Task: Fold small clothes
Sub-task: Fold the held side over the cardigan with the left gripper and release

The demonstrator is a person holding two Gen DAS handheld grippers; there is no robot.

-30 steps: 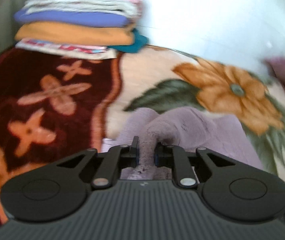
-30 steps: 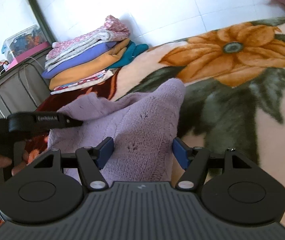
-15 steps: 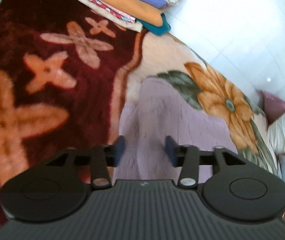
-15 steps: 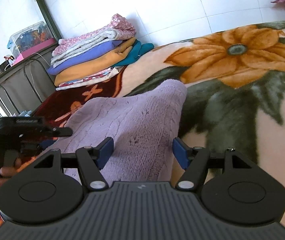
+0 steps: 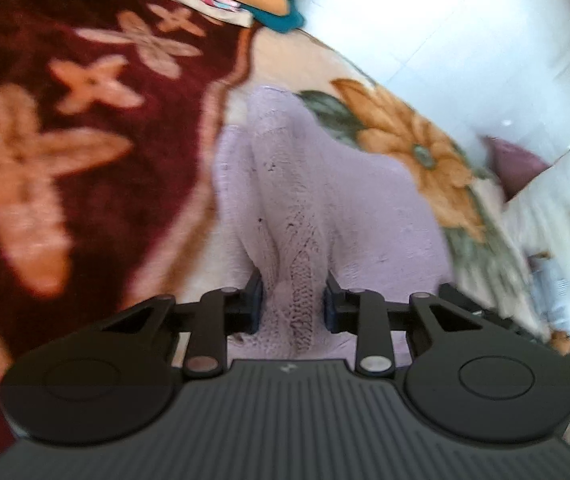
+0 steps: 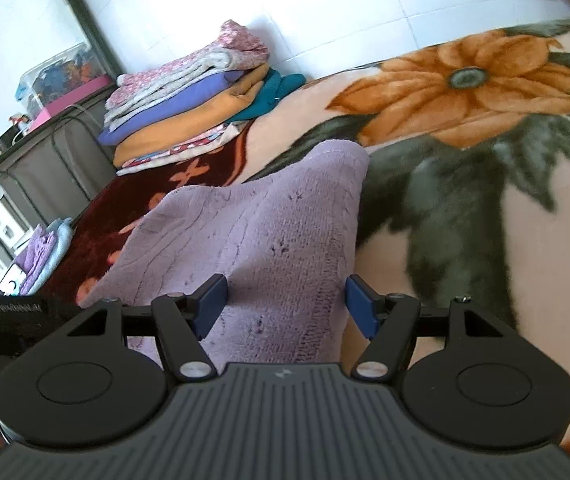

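Note:
A lilac knitted garment [image 5: 317, 200] lies on the flowered blanket [image 5: 65, 152]. In the left wrist view my left gripper [image 5: 291, 304] stands half closed around a raised ridge of the knit at its near edge, with the pads close to the fabric on both sides. In the right wrist view the same lilac garment [image 6: 269, 232] lies folded, and my right gripper [image 6: 285, 304] is open over its near right edge, holding nothing. The left gripper's body [image 6: 17, 308] shows at the left edge of that view.
A stack of folded clothes [image 6: 193, 104] sits at the far end of the blanket [image 6: 465, 92] by the white tiled wall. A dark shelf unit [image 6: 41, 152] with a plastic box stands left. Small lilac and blue clothes [image 6: 45, 248] lie at the left edge.
My left gripper let go of the lilac knit, opened and drew back, and now its jaws close in around a ridge of the near edge. The right gripper stayed open.

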